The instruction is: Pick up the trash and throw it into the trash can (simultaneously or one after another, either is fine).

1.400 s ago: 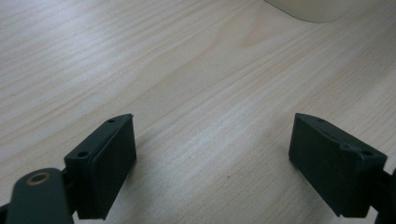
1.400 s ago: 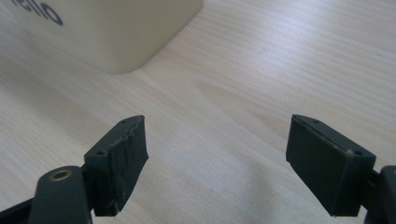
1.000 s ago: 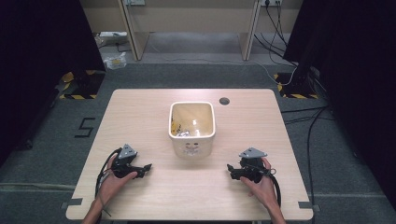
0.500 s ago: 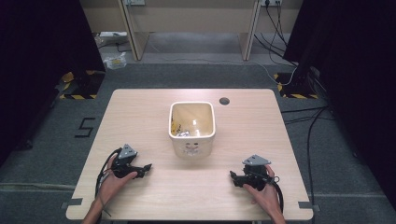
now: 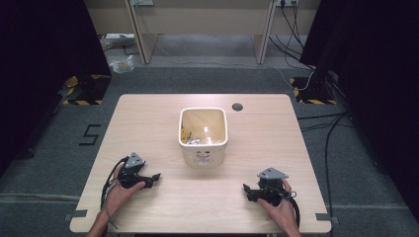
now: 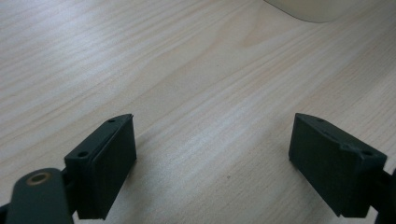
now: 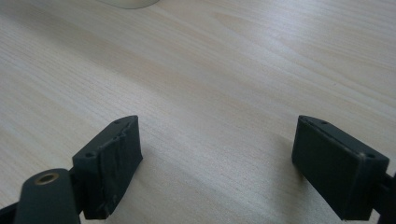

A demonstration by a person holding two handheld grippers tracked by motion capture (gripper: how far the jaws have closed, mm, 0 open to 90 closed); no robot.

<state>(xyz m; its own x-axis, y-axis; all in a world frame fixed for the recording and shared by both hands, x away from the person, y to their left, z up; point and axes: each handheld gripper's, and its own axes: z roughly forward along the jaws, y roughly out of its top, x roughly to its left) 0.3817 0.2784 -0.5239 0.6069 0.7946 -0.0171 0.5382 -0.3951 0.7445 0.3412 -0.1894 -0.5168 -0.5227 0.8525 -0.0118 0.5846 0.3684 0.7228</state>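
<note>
a cream bin [image 5: 203, 134] stands at the centre of the high view, on a pale wooden table [image 5: 276, 133], with small scraps inside. the left gripper [image 5: 154, 177], lower left of the frame, and the right gripper [image 5: 245, 188], lower right, rest on the tabletop well apart from it, both released, jaws spread wide over bare wood.

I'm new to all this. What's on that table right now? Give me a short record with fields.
surface: wooden table
container: cream bin, open top, mid-table, small bits inside, too small to identify
left gripper: open, holding nothing, on the near left of the table
right gripper: open, holding nothing, on the near right
table hole: dark, round, behind the bin to its right
contact with bin: none
</note>
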